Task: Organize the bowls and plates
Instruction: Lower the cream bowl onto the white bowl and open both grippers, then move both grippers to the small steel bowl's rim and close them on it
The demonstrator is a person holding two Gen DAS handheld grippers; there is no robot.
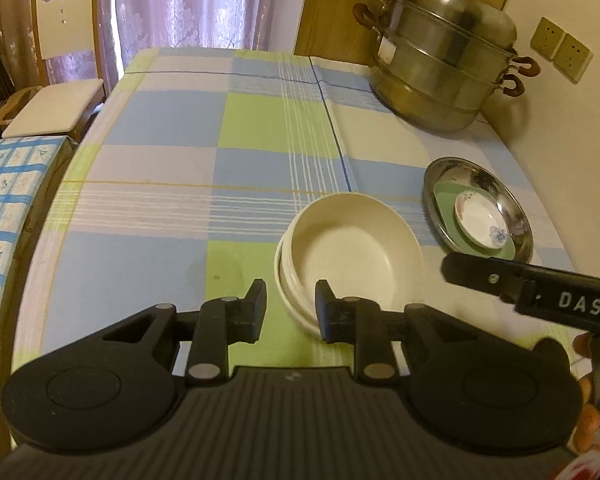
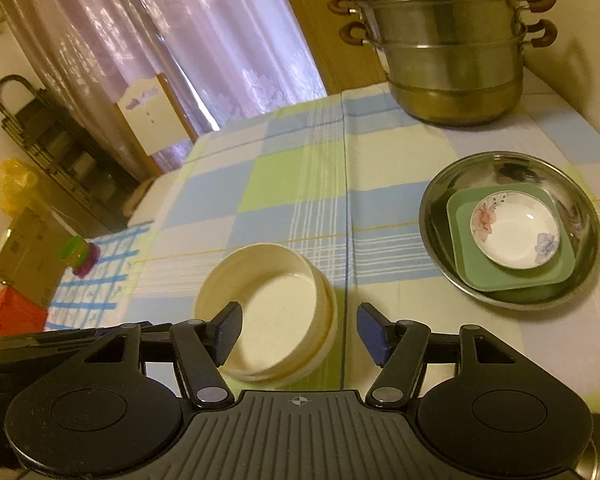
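Two nested cream bowls [image 1: 348, 248] sit on the checked tablecloth, also in the right wrist view [image 2: 276, 308]. A steel basin [image 1: 516, 204] to their right holds a green square plate [image 1: 446, 200] with a small flowered dish [image 1: 480, 218] on it; the basin [image 2: 436, 216], green plate [image 2: 468, 264] and dish [image 2: 514, 232] show in the right wrist view too. My left gripper [image 1: 291, 312] is open and empty, its jaws near the bowls' near rim. My right gripper [image 2: 298, 334] is open and empty above the bowls' near right edge.
A tall steel steamer pot [image 1: 444, 60] stands at the table's far right by the wall. A white chair [image 1: 60, 80] and curtains stand beyond the far left edge. A blue-patterned surface [image 1: 4, 216] lies left of the table. The right gripper's finger [image 1: 500, 276] reaches in beside the basin.
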